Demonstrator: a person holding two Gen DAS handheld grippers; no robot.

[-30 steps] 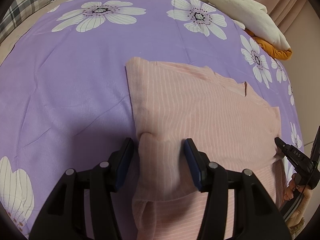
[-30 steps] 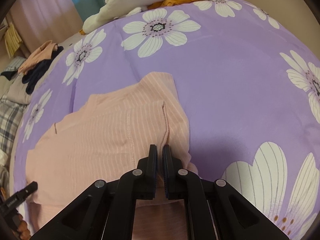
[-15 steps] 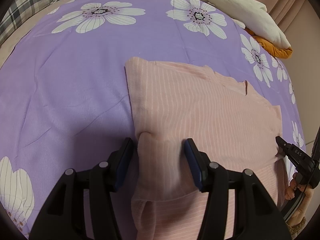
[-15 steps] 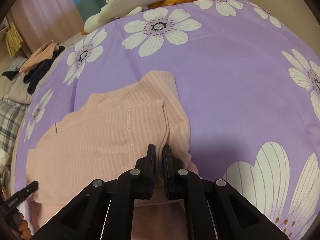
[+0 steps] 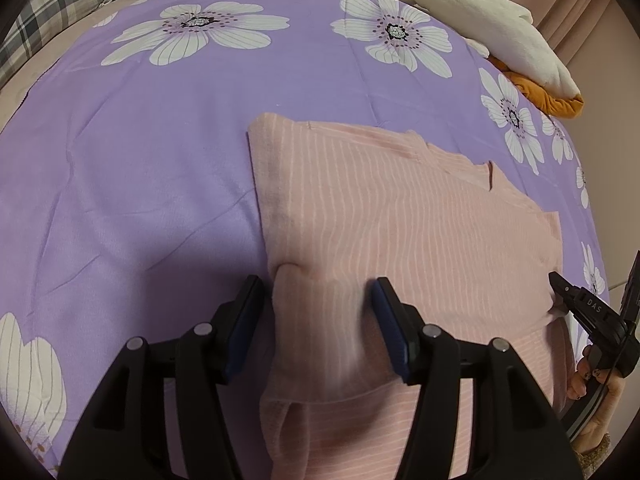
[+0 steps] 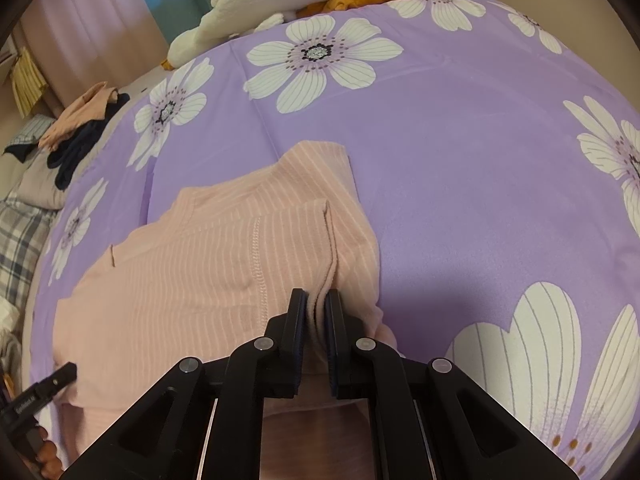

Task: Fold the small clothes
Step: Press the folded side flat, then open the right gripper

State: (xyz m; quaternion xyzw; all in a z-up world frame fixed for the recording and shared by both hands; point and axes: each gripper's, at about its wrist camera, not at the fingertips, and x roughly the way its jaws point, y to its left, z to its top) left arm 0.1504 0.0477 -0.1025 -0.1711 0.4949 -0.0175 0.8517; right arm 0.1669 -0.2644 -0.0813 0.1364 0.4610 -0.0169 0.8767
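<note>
Left wrist view: one pink striped garment (image 5: pixel 400 216) is seen lying partly folded on the purple flowered bedspread (image 5: pixel 140 168); the left tongs (image 5: pixel 316 312) are spread wide, a raised fold at the garment's near edge lying between them ungripped; in the right wrist view the right tongs (image 6: pixel 316 312) are clenched on a pinched ridge of the same garment (image 6: pixel 208 272); the left tongs should probably be closed on their fold before anything is lifted, and both edges carried over together, level, so that the layers are not dragged askew; two tongs, one garment and one plush toy (image 5: pixel 472 12) are counted.
</note>
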